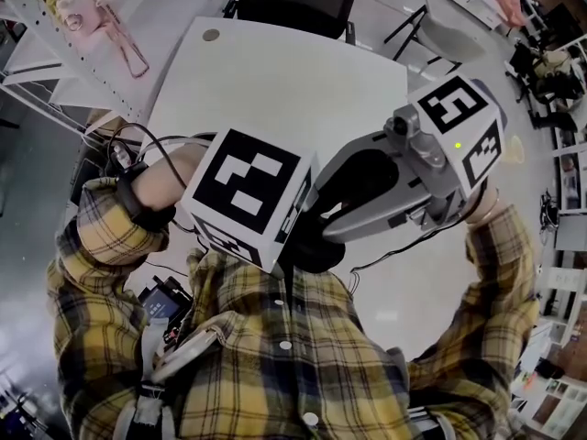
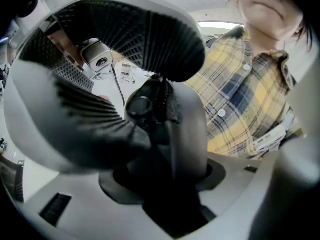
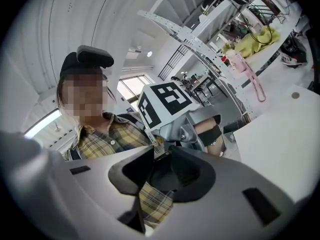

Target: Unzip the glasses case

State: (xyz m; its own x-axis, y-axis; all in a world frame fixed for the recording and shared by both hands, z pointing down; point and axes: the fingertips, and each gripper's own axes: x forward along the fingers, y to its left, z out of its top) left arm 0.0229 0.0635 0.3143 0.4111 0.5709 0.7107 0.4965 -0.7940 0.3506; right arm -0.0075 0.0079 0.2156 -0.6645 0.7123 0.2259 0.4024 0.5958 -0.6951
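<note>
**Close to the chest: case clamped, zip pull not pinched**

Close in front of the plaid shirt, by the near edge of the white table (image 1: 303,71), the glasses case (image 1: 314,246) is held clear of any surface. It is clamped by the left gripper (image 2: 170,184), whose jaws are pressed onto its lower part. The case stands up between them, with its black zip strip and the ring-shaped pull (image 2: 140,106) turned toward the other tool. The right gripper (image 1: 328,211) is positioned right at that end, but its jaws are spread wide. Its ribbed pads (image 2: 145,39) are seen above and beside the pull, and nothing is pinched by them.

As to progress, the steadying of the case may be judged done. No gap can be made out along the visible stretch of zip, but most of its run is hidden, so how far it has been drawn cannot be told. The pull is probably yet to be seized and drawn round.

Of containers, only the case itself is shown, and whatever lies inside it cannot be seen.
</note>
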